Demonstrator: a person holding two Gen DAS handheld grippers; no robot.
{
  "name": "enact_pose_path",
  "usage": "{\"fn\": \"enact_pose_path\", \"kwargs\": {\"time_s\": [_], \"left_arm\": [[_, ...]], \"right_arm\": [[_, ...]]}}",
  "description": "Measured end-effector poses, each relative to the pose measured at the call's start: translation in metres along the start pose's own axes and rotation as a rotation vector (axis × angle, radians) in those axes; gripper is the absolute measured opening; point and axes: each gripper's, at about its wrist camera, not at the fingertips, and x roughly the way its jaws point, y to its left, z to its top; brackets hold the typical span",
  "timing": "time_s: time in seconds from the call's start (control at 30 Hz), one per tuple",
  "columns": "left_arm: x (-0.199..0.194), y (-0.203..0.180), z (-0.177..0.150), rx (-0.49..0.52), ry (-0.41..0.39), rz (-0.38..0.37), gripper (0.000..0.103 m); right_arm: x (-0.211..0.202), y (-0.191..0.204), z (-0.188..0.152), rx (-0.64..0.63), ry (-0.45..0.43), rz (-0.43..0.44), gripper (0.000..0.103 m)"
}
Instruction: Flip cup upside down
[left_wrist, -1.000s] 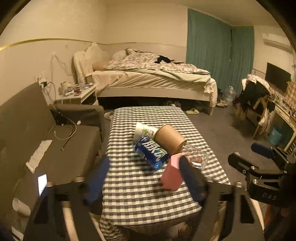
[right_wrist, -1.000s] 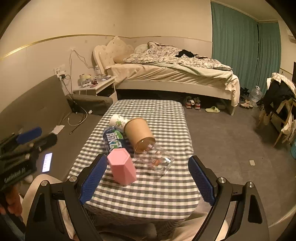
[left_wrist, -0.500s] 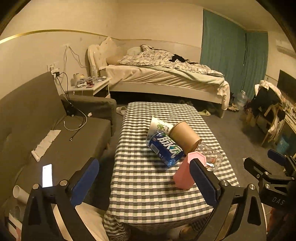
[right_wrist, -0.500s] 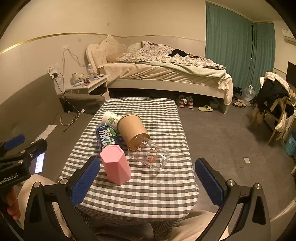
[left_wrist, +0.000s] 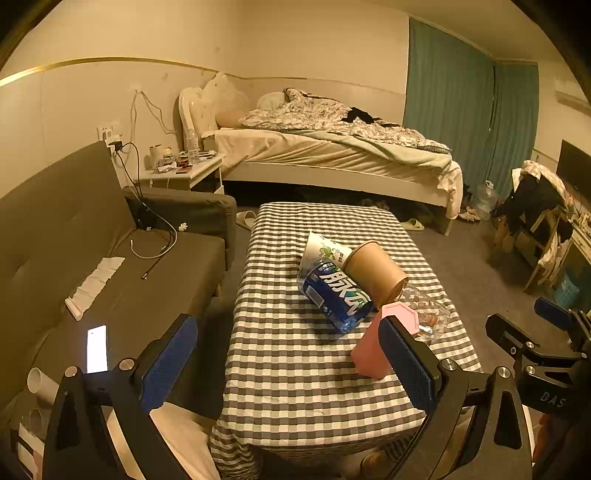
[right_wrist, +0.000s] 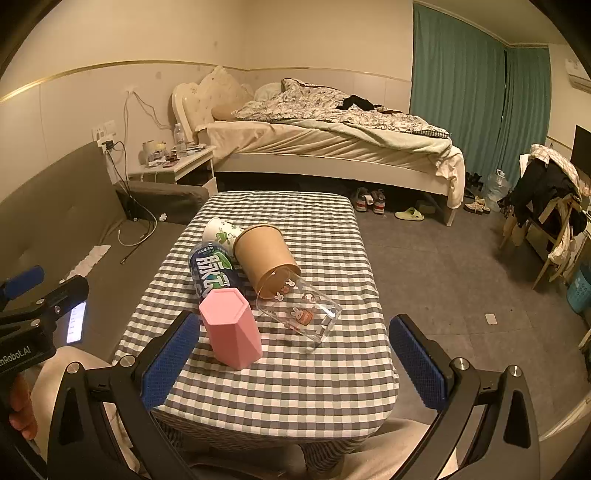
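Observation:
A pink hexagonal cup (right_wrist: 232, 329) stands upright, tilted in view, near the front of the checked table (right_wrist: 325, 229); it also shows in the left wrist view (left_wrist: 373, 347). A clear glass (right_wrist: 300, 313) with rabbit prints, a brown paper cup (right_wrist: 263, 254), a blue cup (right_wrist: 212, 275) and a white printed cup (right_wrist: 221, 233) lie on their sides behind it. My left gripper (left_wrist: 291, 365) is open and empty above the table's near left. My right gripper (right_wrist: 293, 360) is open and empty above the front edge.
A grey sofa (left_wrist: 74, 251) with a lit phone (left_wrist: 96, 349) and cables runs along the left. A bed (right_wrist: 332, 147) and nightstand (right_wrist: 173, 168) stand behind the table. A chair with clothes (right_wrist: 550, 206) is at the right.
Both grippers have pulled back and risen slightly, with their jaws spread wider. The cups on the table have not moved.

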Motion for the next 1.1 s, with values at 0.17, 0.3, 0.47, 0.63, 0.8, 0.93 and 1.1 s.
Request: {"fn": "enact_pose_path", "kwargs": {"time_s": [0.17,0.3,0.47,0.63,0.8,0.93,1.1], "left_arm": [[0.0010,0.0004,-0.0001,0.002,0.001,0.002,0.101],[0.0019,0.0013,-0.0013,0.004,0.004,0.001,0.101],[0.0018,0.0012,-0.0023,0.003,0.006,0.002,0.101],[0.0024,0.0008,-0.0040,0.004,0.012,0.005,0.101],[0.0024,0.0004,-0.0043,0.006,0.011,0.006,0.101],[0.0029,0.0007,-0.0051,0.006,0.012,0.007,0.101],[0.0028,0.0003,-0.0049,0.006,0.013,0.008,0.102]], "right_arm": [[0.0018,-0.0010,-0.0011,0.001,0.006,-0.002,0.103],[0.0021,-0.0014,-0.0018,0.003,0.009,-0.002,0.103],[0.0027,-0.0014,-0.0027,0.004,0.012,-0.002,0.103],[0.0034,-0.0018,-0.0030,0.008,0.014,-0.005,0.103],[0.0037,-0.0027,-0.0039,0.010,0.016,-0.007,0.103],[0.0039,-0.0031,-0.0044,0.010,0.017,-0.006,0.103],[0.0047,-0.0030,-0.0056,0.015,0.022,-0.009,0.103]]}}
